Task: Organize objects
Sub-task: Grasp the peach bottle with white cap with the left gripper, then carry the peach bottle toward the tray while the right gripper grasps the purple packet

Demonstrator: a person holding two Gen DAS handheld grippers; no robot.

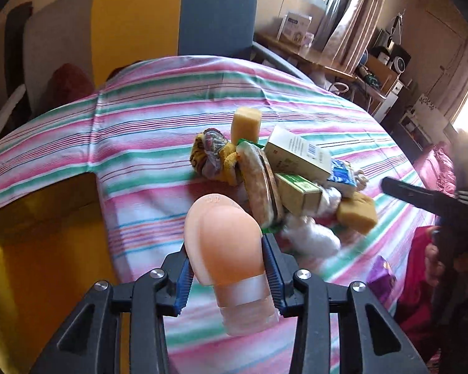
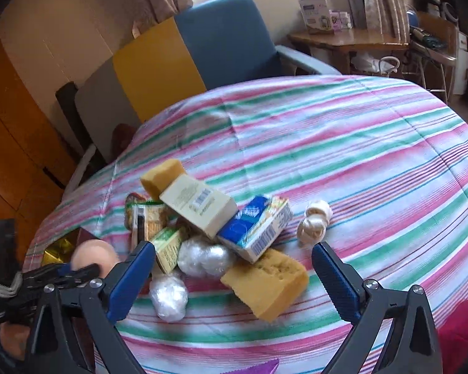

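My left gripper (image 1: 227, 275) is shut on a peach squeeze bottle (image 1: 224, 233) with a clear cap and holds it above the striped cloth, just left of the pile; it shows at the left of the right wrist view (image 2: 92, 257). The pile holds a white box (image 2: 199, 205), a blue-and-white carton (image 2: 255, 227), a green box (image 1: 299, 193), a biscuit packet (image 1: 259, 184), yellow sponges (image 2: 265, 280), plastic-wrapped balls (image 2: 202, 257) and a rolled cloth (image 1: 212, 155). My right gripper (image 2: 234, 265) is open and empty, hovering over the near side of the pile.
The striped cloth (image 2: 358, 155) covers the table. A blue chair (image 2: 231, 40) and a yellow panel (image 2: 156, 68) stand behind it. A gold-lined box (image 1: 40, 218) sits at the table's left. A white knotted item (image 2: 315, 224) lies right of the pile. Purple wrapper (image 1: 382, 277) at the near edge.
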